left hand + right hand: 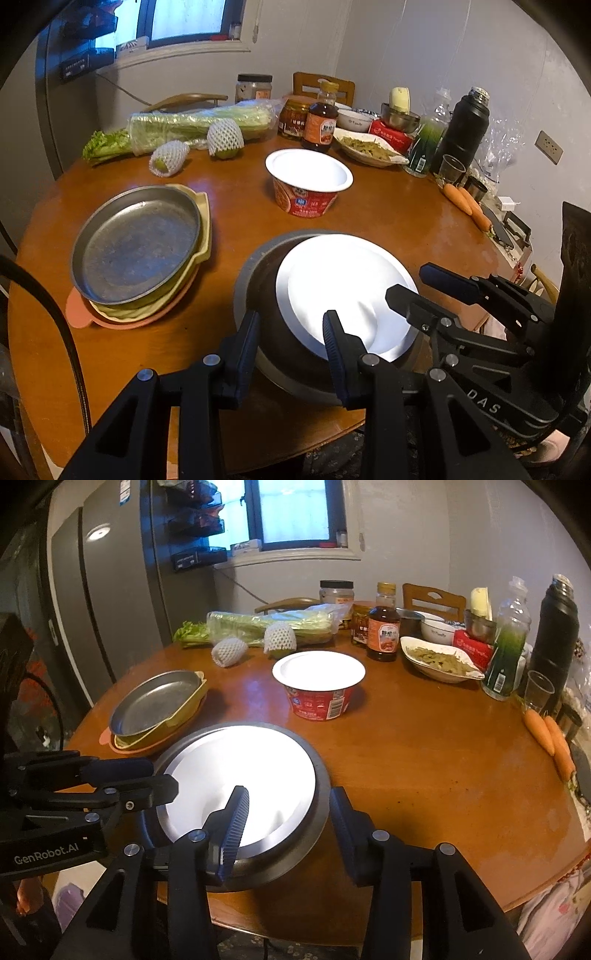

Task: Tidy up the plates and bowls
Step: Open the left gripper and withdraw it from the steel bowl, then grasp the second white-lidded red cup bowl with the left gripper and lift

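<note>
A white bowl sits nested in a steel bowl at the near edge of the round wooden table. My left gripper is open, its fingers straddling the near left rim of both bowls. My right gripper is open and straddles the near right rim of the steel bowl, one finger inside the white bowl. A stack of a steel plate, a yellow dish and a pink plate lies at the left. A red paper noodle bowl stands in the middle.
At the back are wrapped celery, two netted fruits, a sauce bottle, jars, a dish of food, small bowls, a black flask and a plastic cup. Two carrots lie at the right edge.
</note>
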